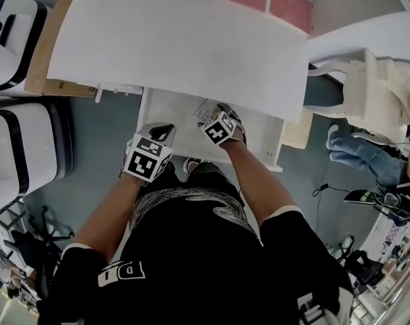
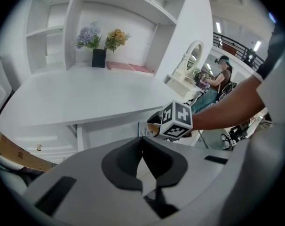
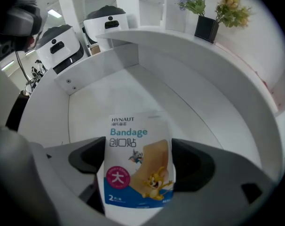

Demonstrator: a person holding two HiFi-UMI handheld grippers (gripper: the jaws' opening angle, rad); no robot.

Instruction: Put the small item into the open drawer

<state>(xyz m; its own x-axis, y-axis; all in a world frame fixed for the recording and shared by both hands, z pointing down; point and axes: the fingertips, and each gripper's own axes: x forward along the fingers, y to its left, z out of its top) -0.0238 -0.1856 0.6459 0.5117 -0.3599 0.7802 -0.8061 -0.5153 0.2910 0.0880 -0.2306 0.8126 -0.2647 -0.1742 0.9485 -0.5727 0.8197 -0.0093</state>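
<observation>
A white bandage packet [image 3: 138, 161] — blue band at its foot, pink circle, tan cartoon strip — against a white drawer [image 3: 133, 88]; beyond, purple and yellow flowers [image 3: 232, 11] in a black pot [image 3: 206, 28].

— How many tongs?
— Two: left tongs [image 1: 163, 131], right tongs [image 1: 218, 112].
— The rest?
— One bandage packet [image 3: 138, 164], one open drawer [image 3: 128, 86], one table [image 1: 178, 46], two white machines [image 1: 12, 32] at left, one black pot [image 2: 99, 58], two flower bunches [image 2: 88, 36].

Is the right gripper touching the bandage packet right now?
Touching. In the right gripper view, the right gripper has its fingers pressed against both sides of the bandage packet.
</observation>
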